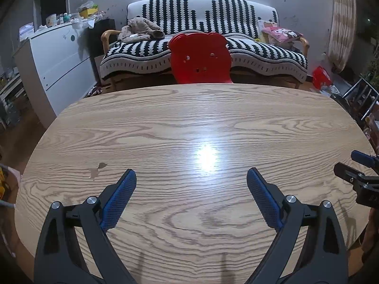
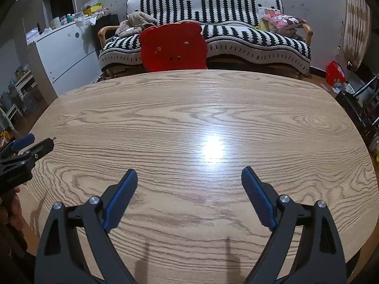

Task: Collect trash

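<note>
Both wrist views look down over a bare oval wooden table (image 1: 189,123) (image 2: 189,118). My left gripper (image 1: 191,176) hangs open above its near half, blue pads wide apart with nothing between them. My right gripper (image 2: 189,175) stands open in the same way over the wood. The right gripper's fingers (image 1: 350,172) show at the right edge of the left wrist view, and the left gripper's fingers (image 2: 35,148) show at the left edge of the right wrist view. No piece of trash shows on the tabletop; only a small dark stain (image 1: 97,169) marks the wood.
A red bear-shaped chair back (image 1: 200,58) (image 2: 174,47) stands at the table's far edge. Behind it is a black-and-white striped sofa (image 1: 203,35) with a pink cushion (image 1: 281,33). A white cabinet (image 1: 59,59) stands left, a red bag (image 1: 321,77) on the floor right.
</note>
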Demonstrator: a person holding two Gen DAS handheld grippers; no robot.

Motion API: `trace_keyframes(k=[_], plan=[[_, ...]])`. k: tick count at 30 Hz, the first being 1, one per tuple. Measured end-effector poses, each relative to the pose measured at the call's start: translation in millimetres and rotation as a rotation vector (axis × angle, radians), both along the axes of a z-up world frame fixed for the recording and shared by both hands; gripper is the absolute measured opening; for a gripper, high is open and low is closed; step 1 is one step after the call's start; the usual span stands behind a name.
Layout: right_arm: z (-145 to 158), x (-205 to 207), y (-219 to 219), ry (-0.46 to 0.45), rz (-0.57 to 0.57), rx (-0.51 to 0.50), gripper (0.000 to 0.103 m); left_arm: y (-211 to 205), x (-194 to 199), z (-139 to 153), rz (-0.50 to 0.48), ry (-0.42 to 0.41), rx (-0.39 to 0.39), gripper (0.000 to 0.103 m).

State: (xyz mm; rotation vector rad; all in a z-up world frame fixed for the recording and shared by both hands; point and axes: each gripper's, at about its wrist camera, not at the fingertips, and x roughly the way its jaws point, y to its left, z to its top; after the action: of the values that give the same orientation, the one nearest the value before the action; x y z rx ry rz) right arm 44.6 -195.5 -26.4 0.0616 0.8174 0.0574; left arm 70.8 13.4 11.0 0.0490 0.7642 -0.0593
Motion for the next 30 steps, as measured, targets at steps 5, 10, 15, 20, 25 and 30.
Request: trace_keyframes(k=[5, 10, 15, 20, 25, 30], plan=[[0.0, -0.6, -1.8, -0.003, -0.003, 0.002, 0.086, 0.7, -0.2, -2.5, 0.008, 0.005, -0.001, 0.091], [1.1, -2.4, -4.4, -0.002, -0.003, 0.002, 0.086, 0.0, -0.6, -3.4, 0.004, 0.003, 0.003, 0.091], [2.3, -3.5, -6.4, -0.005, -0.004, 0.005, 0.086, -0.3, -0.2, -3.4, 0.005, 0.004, 0.005, 0.091], [3.7, -3.4, -6.3, -0.007, -0.006, 0.004, 0.086, -0.4, 0.3, -3.3, 0.005, 0.004, 0.005, 0.091], [3.9, -3.7, -6.3, -0.008, -0.006, 0.001, 0.086, -0.6, 0.2, -3.6, 0.003, 0.002, 0.007, 0.091], [4.8, -5.0, -7.0, -0.01, -0.007, -0.003, 0.086, -0.9, -0.4, -3.5, 0.004, 0.004, 0.007, 0.091]])
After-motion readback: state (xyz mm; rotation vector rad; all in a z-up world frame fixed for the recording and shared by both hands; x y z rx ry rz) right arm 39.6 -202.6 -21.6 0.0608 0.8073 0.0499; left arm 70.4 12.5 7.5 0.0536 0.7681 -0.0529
